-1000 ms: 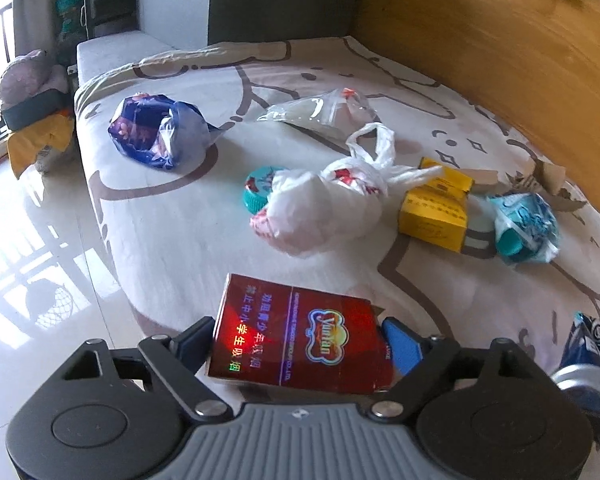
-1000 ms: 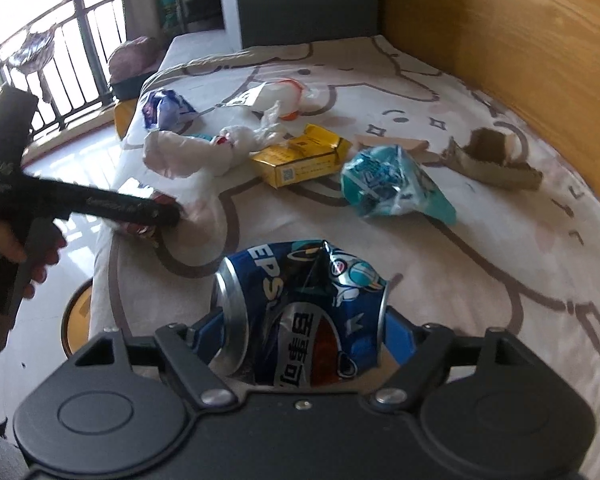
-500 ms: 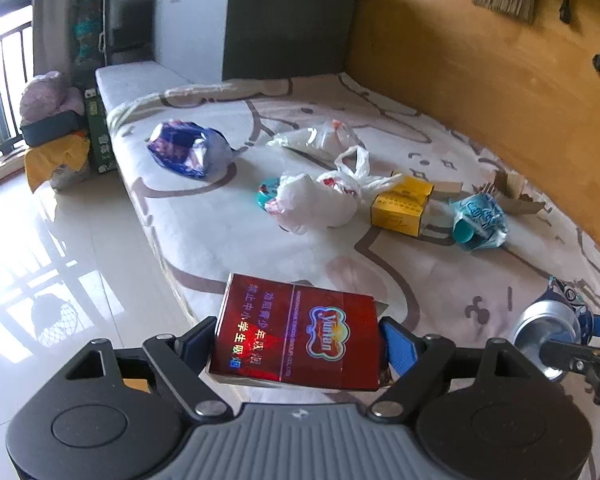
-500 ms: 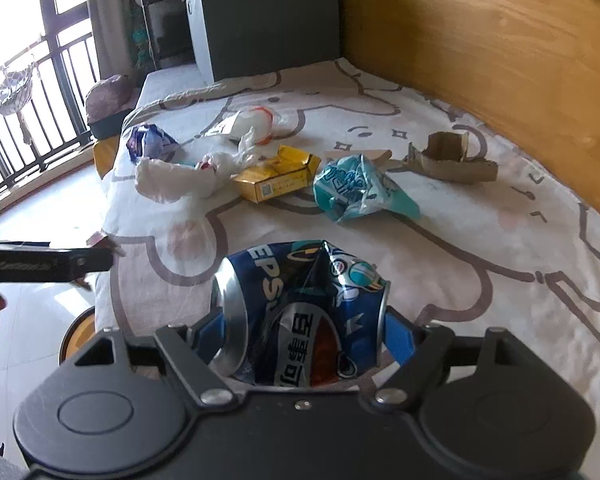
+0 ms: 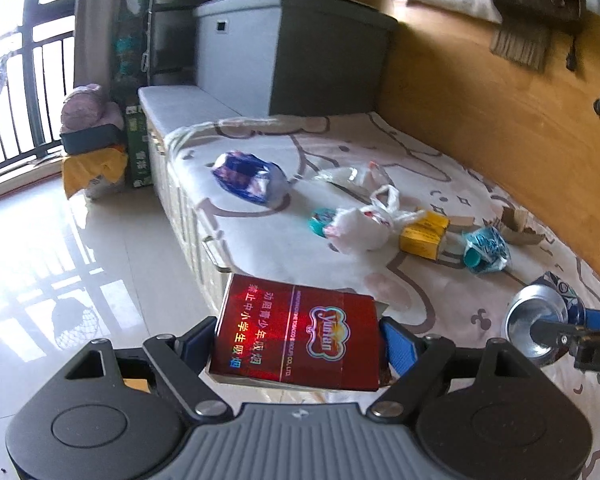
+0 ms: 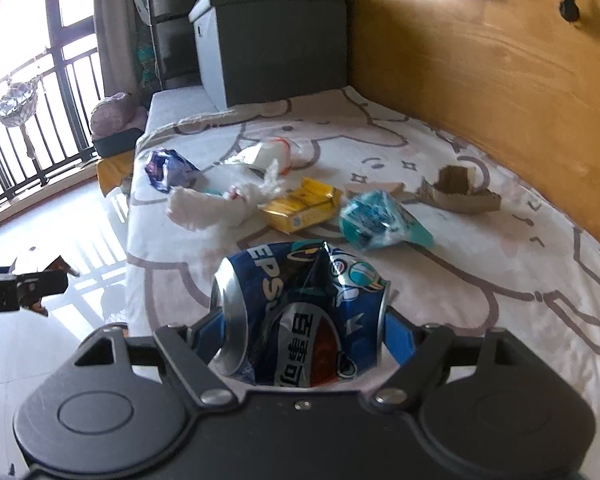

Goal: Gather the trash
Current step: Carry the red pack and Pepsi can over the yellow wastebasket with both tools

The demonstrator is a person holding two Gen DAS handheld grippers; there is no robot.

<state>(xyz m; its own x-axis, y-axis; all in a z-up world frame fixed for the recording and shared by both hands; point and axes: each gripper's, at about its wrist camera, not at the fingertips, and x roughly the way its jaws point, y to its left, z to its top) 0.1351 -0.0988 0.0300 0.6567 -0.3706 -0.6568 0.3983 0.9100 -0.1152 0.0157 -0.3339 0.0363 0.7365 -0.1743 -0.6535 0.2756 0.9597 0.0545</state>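
My left gripper (image 5: 298,340) is shut on a red cigarette pack (image 5: 296,330) and holds it over the floor beside the bed. My right gripper (image 6: 300,322) is shut on a crushed blue Pepsi can (image 6: 300,316) above the bed's near part; the can also shows in the left wrist view (image 5: 540,320). On the bed lie a blue foil bag (image 5: 248,176), a white plastic bag (image 5: 360,226), a yellow box (image 5: 424,232), a teal wrapper (image 5: 486,248), a clear plastic bag (image 5: 352,176) and torn cardboard (image 6: 456,196).
The bed (image 5: 420,160) has a cartoon-print sheet and runs along a wooden wall (image 5: 500,112). A grey storage box (image 5: 292,48) stands at its far end. Shiny tiled floor (image 5: 60,260) lies to the left, with bags (image 5: 92,148) stacked by a barred window.
Both grippers have pulled back and up from the bed with their loads. The left one has moved off the bed's edge over the floor. More of the room shows.
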